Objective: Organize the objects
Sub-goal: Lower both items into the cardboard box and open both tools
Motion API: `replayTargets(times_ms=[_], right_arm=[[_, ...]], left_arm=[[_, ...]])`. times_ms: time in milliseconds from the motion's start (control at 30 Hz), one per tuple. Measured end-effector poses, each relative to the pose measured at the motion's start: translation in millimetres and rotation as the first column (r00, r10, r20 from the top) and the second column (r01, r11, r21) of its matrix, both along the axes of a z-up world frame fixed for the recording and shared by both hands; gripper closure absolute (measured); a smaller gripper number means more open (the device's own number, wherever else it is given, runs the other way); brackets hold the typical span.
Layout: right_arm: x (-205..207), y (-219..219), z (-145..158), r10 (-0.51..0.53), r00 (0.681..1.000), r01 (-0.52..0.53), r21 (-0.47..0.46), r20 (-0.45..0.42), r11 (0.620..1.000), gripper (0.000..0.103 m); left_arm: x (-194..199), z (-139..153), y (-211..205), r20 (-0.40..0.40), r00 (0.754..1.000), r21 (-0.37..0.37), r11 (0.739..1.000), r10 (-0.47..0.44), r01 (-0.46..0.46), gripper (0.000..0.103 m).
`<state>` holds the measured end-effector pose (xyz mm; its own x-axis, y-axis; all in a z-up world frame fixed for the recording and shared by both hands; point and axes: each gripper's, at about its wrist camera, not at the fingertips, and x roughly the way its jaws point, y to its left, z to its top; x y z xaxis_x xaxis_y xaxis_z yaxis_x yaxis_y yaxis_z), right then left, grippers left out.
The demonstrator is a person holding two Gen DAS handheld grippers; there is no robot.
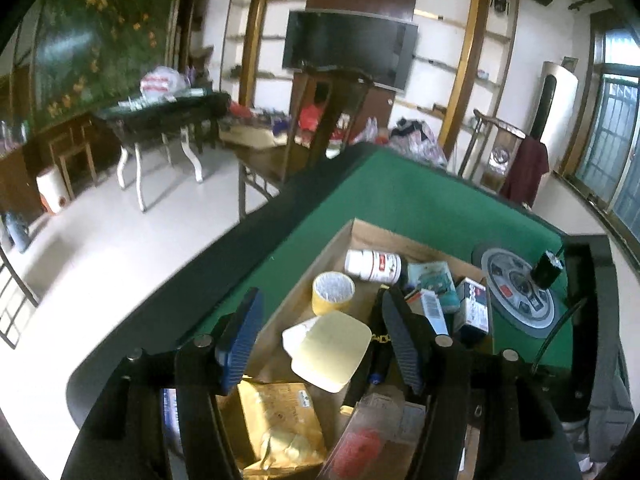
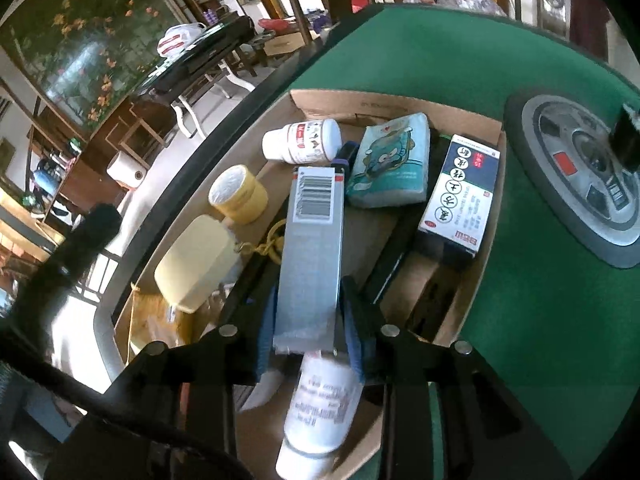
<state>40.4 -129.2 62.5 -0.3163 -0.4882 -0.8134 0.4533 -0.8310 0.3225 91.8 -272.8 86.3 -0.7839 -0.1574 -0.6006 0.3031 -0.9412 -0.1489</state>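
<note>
Green felt covers the table (image 2: 540, 300), and a cardboard box (image 2: 490, 236) on it gathers the loose things. At its left lie a tape roll (image 2: 239, 194) and a cream case (image 2: 196, 262), probably dropped there to clear the felt. Above them the left gripper (image 1: 320, 340) hangs spread and empty. Further right, the right gripper (image 2: 308, 320) pinches a grey carton (image 2: 312, 256) by its end, held over the box, seemingly for placing.

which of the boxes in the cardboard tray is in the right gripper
The long grey box with the barcode, clamped between the right gripper fingers. The dark blue and white box with Chinese characters lies apart, untouched, by the tray's right wall.
</note>
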Motion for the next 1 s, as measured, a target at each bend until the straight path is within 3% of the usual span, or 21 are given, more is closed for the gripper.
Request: replayTargets(times_ms=[400, 533, 633, 733, 767, 1000], right_arm=[[38.5, 12.2, 18.0, 0.013, 0.998, -0.014, -0.009, -0.065, 1.000, 0.065], [49.9, 17.7, 22.3, 0.017, 0.996, -0.018, -0.011, -0.092, 1.000, 0.065], [56.3, 20.3, 24.5, 0.017, 0.993, -0.018, -0.011, -0.113, 1.000, 0.063], [61.4, 21.4, 27.7, 0.012, 0.991, -0.014, -0.016, -0.135, 1.000, 0.060], [64.1, 23.2, 28.9, 0.011, 0.990, -0.013, -0.018, -0.142, 1.000, 0.060], [84.0, 29.3, 33.0, 0.011, 0.981, -0.020, -0.045, -0.191, 0.999, 0.060]], left_arm=[[25.6, 16.4, 21.9, -0.069, 0.997, -0.097, 0.994, 0.035, -0.041, 0.044], [36.2, 23.1, 30.3, -0.106, 0.992, -0.117, 0.989, 0.074, -0.086, 0.023], [48.5, 31.2, 39.3, -0.161, 0.980, -0.146, 0.980, 0.114, -0.138, 0.015], [59.3, 38.8, 47.0, -0.216, 0.972, -0.151, 0.980, 0.096, -0.131, 0.001], [61.8, 39.8, 48.4, -0.224, 0.971, -0.144, 0.983, 0.084, -0.118, 0.001], [54.0, 24.7, 50.0, -0.108, 0.991, -0.058, 0.994, 0.082, -0.089, 0.001]])
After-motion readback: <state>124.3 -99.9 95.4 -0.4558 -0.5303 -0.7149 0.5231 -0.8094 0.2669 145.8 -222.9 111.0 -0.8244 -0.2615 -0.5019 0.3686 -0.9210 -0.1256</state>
